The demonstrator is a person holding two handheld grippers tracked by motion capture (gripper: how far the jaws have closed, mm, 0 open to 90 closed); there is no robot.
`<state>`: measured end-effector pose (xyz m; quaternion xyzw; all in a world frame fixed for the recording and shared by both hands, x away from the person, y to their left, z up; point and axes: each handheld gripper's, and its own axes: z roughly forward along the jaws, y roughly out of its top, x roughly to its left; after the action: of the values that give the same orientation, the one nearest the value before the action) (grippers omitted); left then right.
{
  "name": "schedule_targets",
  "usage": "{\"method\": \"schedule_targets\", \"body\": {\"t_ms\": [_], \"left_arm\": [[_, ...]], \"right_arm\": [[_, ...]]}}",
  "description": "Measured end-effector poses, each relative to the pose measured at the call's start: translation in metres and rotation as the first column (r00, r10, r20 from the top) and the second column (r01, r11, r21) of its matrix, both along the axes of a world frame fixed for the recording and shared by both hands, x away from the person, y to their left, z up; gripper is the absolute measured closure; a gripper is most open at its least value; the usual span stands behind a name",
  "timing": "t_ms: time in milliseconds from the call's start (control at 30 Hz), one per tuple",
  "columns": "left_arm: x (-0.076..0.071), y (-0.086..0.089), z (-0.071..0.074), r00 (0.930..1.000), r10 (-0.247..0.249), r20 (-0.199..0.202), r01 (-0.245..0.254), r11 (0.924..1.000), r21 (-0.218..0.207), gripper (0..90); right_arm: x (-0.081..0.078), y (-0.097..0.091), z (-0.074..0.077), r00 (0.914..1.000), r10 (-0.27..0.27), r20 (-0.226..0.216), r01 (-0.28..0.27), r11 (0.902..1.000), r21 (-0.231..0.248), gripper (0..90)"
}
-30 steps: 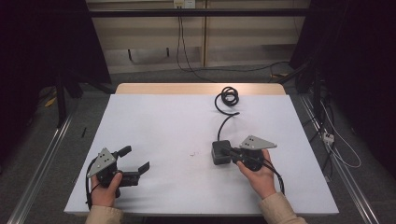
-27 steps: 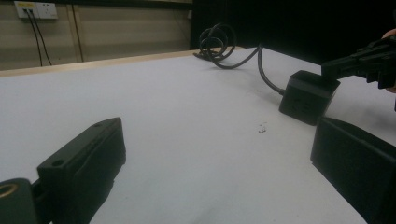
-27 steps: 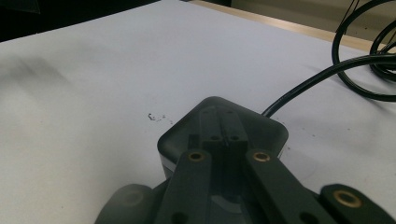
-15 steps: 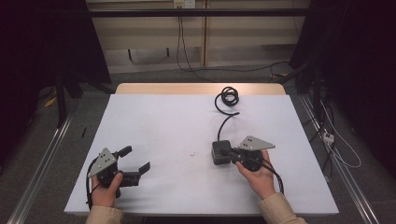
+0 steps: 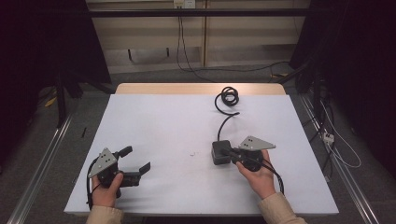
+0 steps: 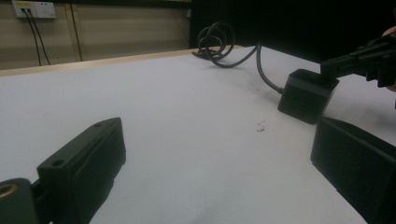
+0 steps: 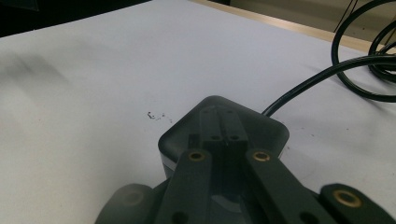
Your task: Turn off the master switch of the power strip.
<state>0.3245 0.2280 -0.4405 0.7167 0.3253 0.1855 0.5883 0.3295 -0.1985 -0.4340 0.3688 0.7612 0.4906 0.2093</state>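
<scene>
From where I stood, the right gripper (image 5: 232,152) had its fingers pressed together over the black adapter (image 5: 220,152) near the surface's right edge, hiding part of its top. The left gripper (image 5: 138,162) held its fingers wide near the front-left corner. Nothing had shifted since a moment before.

The left gripper (image 5: 136,162) is held low in the left hand (image 5: 108,186), its jaws spread wide apart with nothing between the fingers (image 6: 86,163). The right gripper (image 5: 227,152) is gripped by the right hand (image 5: 256,173), its jaws brought fully together, fingertips side by side and pointed away from the wrist.
</scene>
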Motion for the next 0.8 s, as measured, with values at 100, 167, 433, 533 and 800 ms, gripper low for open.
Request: {"method": "schedule_targets", "body": {"t_ms": [100,167,433,533,800], "left_arm": [[-0.0002,-0.0001,0.0003,1.0,0.001,0.0,-0.001,1.0,0.0,2.8],[-0.0001,0.0004,0.0004,1.0,0.0,0.002,0.0,1.0,0.001,2.8],[-0.0001,0.0004,0.0006,1.0,0.0,0.003,0.0,1.0,0.002,2.8],[0.0001,0.0009,0.0006,1.0,-0.001,0.004,0.001,1.0,0.003,2.8],[0.0,0.0007,0.0006,1.0,-0.002,0.003,0.002,1.0,0.003,2.8]], "right_arm": [[-0.0002,0.0001,0.0,1.0,0.0,0.0,0.0,1.0,0.0,90.0],[-0.0005,0.0001,-0.0003,1.0,-0.002,0.001,0.002,1.0,0.0,90.0],[-0.0012,0.0004,-0.0006,1.0,-0.006,0.007,0.006,1.0,-0.002,90.0],[-0.0013,0.0004,-0.0006,1.0,-0.007,0.006,0.007,1.0,-0.002,90.0],[-0.0013,0.0004,-0.0007,1.0,-0.008,0.003,0.008,1.0,0.002,90.0]]}}
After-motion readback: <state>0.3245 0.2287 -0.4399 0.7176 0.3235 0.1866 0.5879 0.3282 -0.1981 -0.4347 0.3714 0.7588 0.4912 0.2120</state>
